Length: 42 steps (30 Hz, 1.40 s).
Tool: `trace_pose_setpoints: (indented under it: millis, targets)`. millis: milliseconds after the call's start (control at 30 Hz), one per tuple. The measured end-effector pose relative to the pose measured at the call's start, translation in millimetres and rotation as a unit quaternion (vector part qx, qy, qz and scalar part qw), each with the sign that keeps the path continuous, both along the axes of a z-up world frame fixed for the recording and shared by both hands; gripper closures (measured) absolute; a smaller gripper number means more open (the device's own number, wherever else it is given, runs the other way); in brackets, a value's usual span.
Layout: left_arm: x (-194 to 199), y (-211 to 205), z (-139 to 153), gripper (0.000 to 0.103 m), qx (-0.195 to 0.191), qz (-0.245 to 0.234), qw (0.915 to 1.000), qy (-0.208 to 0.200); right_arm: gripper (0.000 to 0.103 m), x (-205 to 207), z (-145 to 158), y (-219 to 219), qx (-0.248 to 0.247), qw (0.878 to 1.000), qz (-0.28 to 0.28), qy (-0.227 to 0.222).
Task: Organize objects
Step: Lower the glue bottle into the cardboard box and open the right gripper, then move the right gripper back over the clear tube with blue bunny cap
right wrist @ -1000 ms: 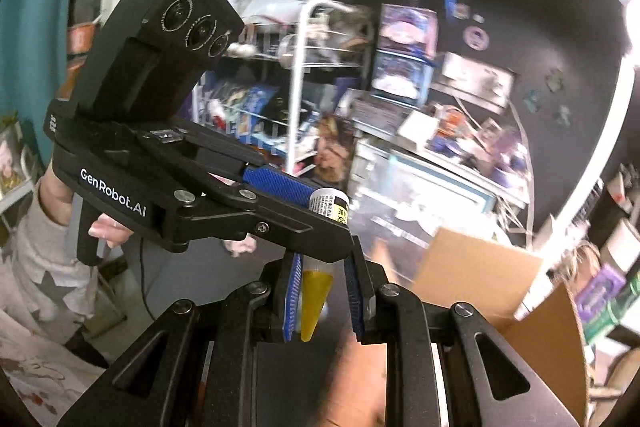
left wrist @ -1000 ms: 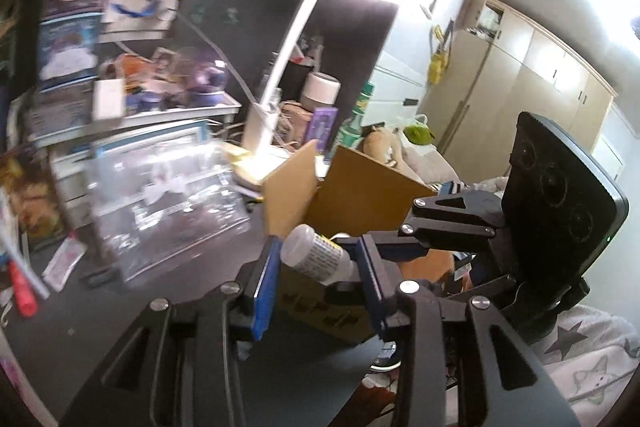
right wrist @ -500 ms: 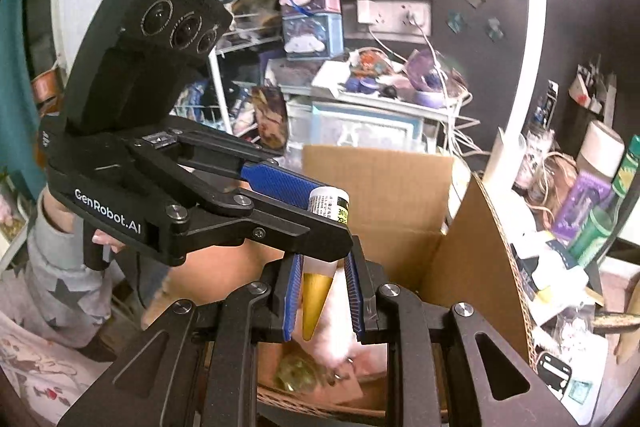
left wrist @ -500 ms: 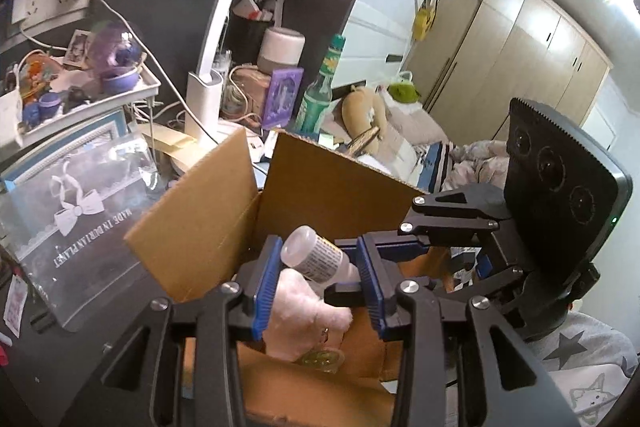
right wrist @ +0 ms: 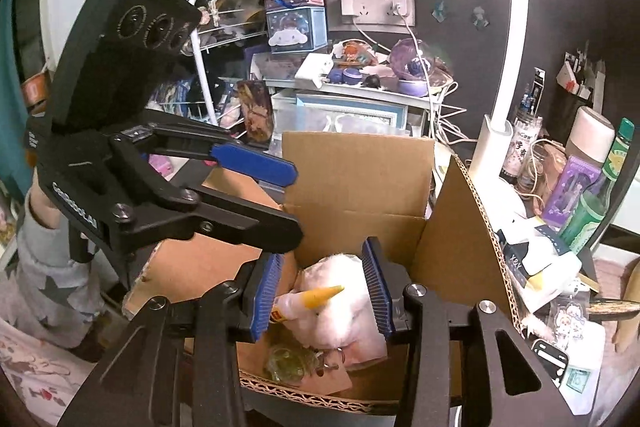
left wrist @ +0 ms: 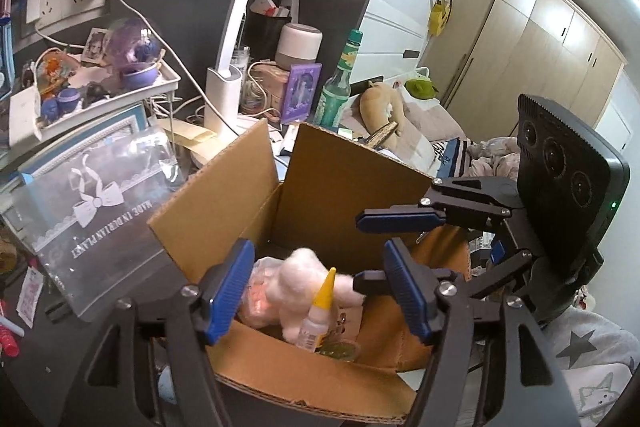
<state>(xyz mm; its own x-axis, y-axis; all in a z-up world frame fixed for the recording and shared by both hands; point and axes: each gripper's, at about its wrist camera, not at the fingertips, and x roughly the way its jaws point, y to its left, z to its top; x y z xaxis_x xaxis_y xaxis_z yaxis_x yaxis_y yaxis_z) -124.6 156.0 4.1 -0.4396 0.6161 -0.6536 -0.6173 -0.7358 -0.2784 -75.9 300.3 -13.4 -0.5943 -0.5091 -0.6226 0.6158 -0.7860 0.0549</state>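
Both claws had just been opening over the cardboard box: left claw and right claw gripped nothing. Between them, the little yellow-tipped bottle lay on a pink plush toy inside.

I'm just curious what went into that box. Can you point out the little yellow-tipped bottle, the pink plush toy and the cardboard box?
yellow-tipped bottle [left wrist: 320, 311], left wrist view, neck below its cone tip.
pink plush toy [right wrist: 344, 303], right wrist view, its fluffy body.
cardboard box [left wrist: 340, 187], left wrist view, inside of its upright flap.
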Motion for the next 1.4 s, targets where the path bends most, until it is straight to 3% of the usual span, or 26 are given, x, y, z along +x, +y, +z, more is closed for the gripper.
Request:
trace_pose_setpoints:
  millis: [600, 967, 1233, 1400]
  targets:
    - [25, -34, 4, 0.036, 0.004, 0.018, 0.9995, 0.024, 0.066, 13, 12, -16, 0.025, 0.999, -0.029, 0.019]
    - [71, -126, 10, 0.03, 0.014, 0.093, 0.993, 0.071, 0.066, 45, 30, -110, 0.037, 0.995, 0.072, 0.052]
    - [102, -198, -15, 0.03, 0.024, 0.167, 0.9836, 0.063, 0.066, 48, -12, -196, 0.069, 0.987, 0.142, 0.002]
    - [113, -223, -40, 0.03, 0.029, 0.19, 0.9804, 0.044, 0.066, 29, -58, -225, 0.125, 0.987, 0.106, -0.007]
